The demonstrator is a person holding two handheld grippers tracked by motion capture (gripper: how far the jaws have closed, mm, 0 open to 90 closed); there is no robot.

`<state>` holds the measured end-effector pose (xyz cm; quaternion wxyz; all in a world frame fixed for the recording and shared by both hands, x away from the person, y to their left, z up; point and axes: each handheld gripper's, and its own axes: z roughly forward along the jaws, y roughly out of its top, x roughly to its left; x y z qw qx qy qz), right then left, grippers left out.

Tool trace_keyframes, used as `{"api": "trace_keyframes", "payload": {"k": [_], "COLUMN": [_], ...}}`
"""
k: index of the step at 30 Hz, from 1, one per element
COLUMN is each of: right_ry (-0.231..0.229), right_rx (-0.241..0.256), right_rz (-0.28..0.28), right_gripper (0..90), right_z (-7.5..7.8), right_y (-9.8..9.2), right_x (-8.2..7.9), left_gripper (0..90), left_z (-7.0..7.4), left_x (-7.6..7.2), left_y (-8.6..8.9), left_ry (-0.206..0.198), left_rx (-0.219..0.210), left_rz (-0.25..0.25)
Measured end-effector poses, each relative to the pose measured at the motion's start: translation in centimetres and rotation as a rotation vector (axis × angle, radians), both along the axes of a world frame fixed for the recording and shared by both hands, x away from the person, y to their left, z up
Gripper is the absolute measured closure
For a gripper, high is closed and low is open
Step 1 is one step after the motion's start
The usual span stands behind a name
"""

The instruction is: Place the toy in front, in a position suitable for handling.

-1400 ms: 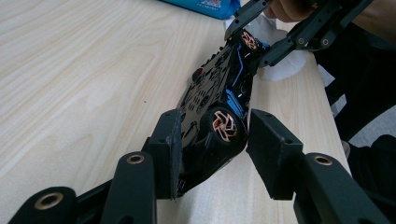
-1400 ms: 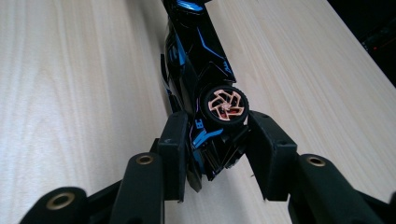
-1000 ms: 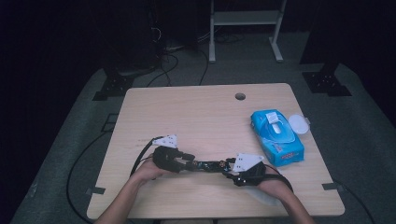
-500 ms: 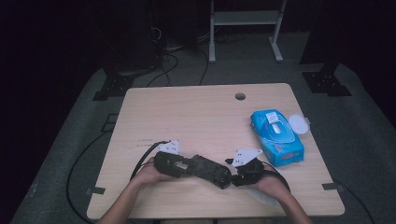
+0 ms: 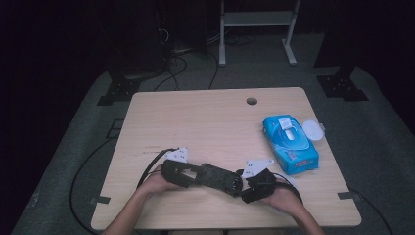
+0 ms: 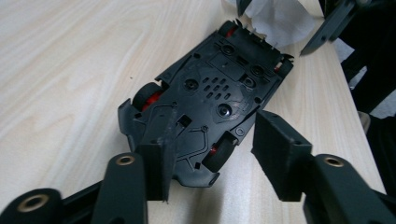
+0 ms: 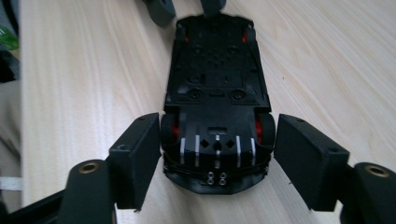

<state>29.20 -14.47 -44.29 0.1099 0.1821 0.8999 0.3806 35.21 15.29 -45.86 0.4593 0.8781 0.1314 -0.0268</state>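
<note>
We had the toy car (image 5: pixel 213 176) belly-up near the table's (image 5: pixel 205 122) front edge, lying between both grippers. Left gripper (image 6: pixel 212 156) stood wide at one end, one jaw touching the chassis edge, the other clear of it. Right gripper (image 7: pixel 217 154) straddled the other end by the wheels, jaws parted, not yet clamped (left jaw looked just beside the tyre). We judged this the grasp step; next move calls for closing on both ends squarely before any lift or flip. Underside was matte black moulded plastic, ribbed and screw-bossed, red hubs. Glossy blue wipes pack (image 5: pixel 289 144) sat well apart.
</note>
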Motion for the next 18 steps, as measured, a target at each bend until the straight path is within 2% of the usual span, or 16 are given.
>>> {"api": "trace_keyframes", "payload": {"k": [1,4,6,11,15,18], "right_ry": [0.002,0.009,0.021,0.016,0.024,0.000], "right_rx": [-0.004,-0.022,-0.018,-0.039,-0.037,0.002], "right_rz": [-0.007,-0.019,-0.022,-0.049,-0.063,-0.072], "right_gripper": [29.0,27.5,27.6,29.9,30.5,30.5], "right_z": [-0.1,-0.5,-0.5,-0.7,-0.7,0.2], "right_y": [0.0,-0.1,-0.2,-0.7,-1.1,-1.6], "right_x": [0.1,0.5,0.6,1.1,1.1,0.5], "left_gripper": [44.6,36.5,34.0,29.8,23.4,19.2], "left_z": [0.0,-0.1,-0.1,-0.4,-0.6,-0.8], "left_x": [0.0,0.1,0.2,0.4,0.3,0.2], "left_y": [0.0,0.1,0.1,0.0,-0.2,-0.3], "left_ry": [-0.015,-0.028,-0.033,-0.033,-0.044,-0.043], "left_rx": [0.003,0.014,0.004,0.027,0.052,0.060], "left_rz": [0.003,0.018,0.032,0.045,0.050,0.039]}}
